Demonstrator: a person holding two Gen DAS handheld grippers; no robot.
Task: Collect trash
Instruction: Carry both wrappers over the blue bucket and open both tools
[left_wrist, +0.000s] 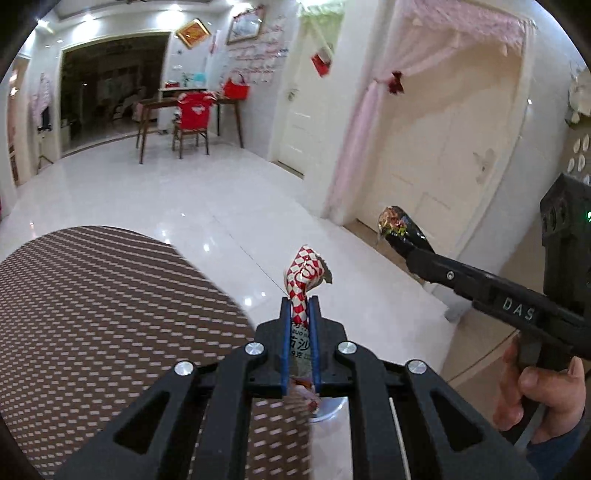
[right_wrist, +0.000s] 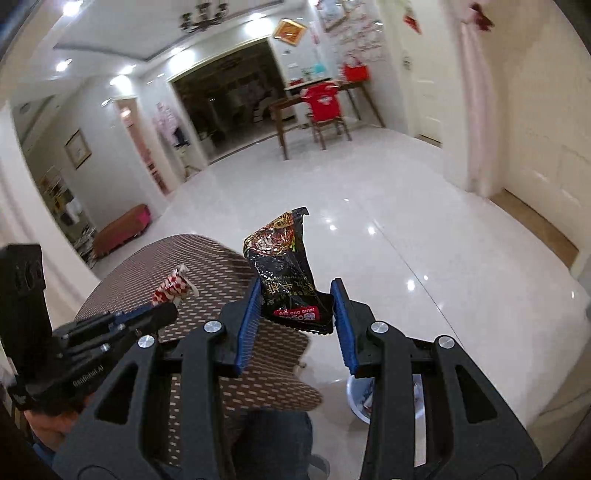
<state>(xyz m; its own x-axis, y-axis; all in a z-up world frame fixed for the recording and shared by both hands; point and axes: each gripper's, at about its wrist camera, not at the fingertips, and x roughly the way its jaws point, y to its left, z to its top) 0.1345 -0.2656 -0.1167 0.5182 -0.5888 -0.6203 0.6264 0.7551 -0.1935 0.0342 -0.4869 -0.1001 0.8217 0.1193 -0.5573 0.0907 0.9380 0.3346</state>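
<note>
Pinching a checkered wrapper (left_wrist: 303, 280), left gripper (left_wrist: 300, 306) jaws narrow, right gripper (right_wrist: 295, 295) jaws clamping black packet (right_wrist: 284, 266)

The left gripper (left_wrist: 300, 301) is held tilted downward, its blue pads (left_wrist: 283, 343) pressed nearly together on a wrapper (left_wrist: 304, 271). The right gripper (right_wrist: 295, 291) is angled likewise (jaws set wider), clamped on a black packet (right_wrist: 282, 269). A hand (left_wrist: 543, 387) is wrapped around its handle.

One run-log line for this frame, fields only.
left gripper: shut on checked wrapper | right gripper: shut on black wrapper | bin: below
</note>
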